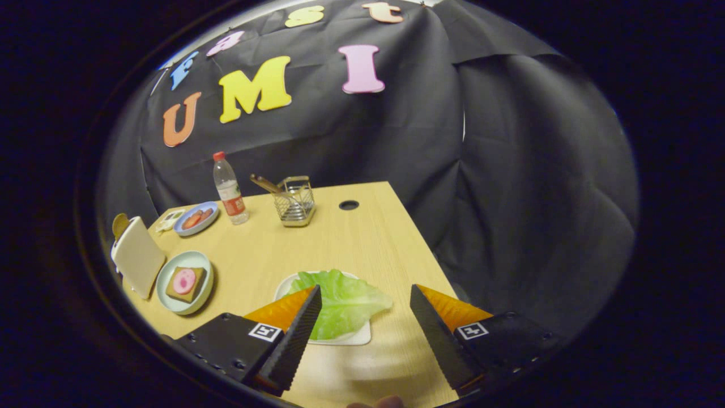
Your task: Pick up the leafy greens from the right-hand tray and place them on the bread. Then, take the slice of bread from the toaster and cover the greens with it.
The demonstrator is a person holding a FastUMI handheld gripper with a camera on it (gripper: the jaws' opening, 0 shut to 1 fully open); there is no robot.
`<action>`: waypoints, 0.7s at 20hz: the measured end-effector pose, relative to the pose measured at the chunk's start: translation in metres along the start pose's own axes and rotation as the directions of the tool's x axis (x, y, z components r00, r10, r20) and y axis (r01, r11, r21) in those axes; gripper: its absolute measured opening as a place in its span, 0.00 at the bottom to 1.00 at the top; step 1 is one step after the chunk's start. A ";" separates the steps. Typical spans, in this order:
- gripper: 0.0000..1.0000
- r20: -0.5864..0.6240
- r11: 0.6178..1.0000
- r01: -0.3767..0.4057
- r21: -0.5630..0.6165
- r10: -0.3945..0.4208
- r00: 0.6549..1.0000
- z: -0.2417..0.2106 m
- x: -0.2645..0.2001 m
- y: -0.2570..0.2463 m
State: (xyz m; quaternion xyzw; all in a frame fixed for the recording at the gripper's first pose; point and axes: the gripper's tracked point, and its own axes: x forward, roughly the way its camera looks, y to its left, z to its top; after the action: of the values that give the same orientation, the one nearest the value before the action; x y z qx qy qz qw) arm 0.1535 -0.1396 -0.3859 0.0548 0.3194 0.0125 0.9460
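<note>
A pale green lettuce leaf [342, 300] lies on a white tray [348, 339] on the wooden table. My gripper [365, 297] hangs open above it; the left finger [291, 340] overlaps the leaf's left side and the right finger [439, 340] stands off to its right. Nothing is held. Left of the tray, a light green plate [165, 280] carries a brown bread slice [195, 286] topped with a pink round of meat [184, 280]. Farther left stands a cream toaster [137, 256] with a tan slice of bread [119, 224] poking out of its top.
At the back of the table stand a blue plate with food [195, 219], a water bottle with a red cap [229, 188] and a wire holder with utensils [294, 201]. A cable hole [348, 204] sits near the back edge. The table's right edge [430, 249] runs just beyond the tray.
</note>
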 end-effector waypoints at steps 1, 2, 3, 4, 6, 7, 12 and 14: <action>0.96 -0.023 1.000 0.001 0.000 -0.001 1.000 -0.007 0.016 -0.001; 0.96 -0.027 1.000 0.001 0.006 -0.001 1.000 -0.008 0.027 -0.001; 0.96 -0.033 1.000 0.006 0.004 -0.006 0.999 -0.011 0.036 -0.004; 0.96 -0.043 1.000 0.007 -0.004 -0.007 0.999 -0.015 0.043 -0.005; 0.96 -0.078 1.000 0.002 -0.009 -0.003 0.997 -0.026 0.053 -0.006; 0.96 -0.085 1.000 -0.008 -0.003 0.008 0.996 -0.027 0.057 -0.001; 0.73 -0.111 1.000 -0.022 -0.008 0.021 0.994 -0.033 0.060 0.009; 0.54 -0.094 1.000 -0.010 -0.025 0.007 0.996 -0.029 0.059 0.008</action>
State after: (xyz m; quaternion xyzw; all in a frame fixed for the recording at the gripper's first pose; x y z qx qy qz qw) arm 0.1835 -0.1257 -0.4436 0.0437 0.3629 0.0230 0.9305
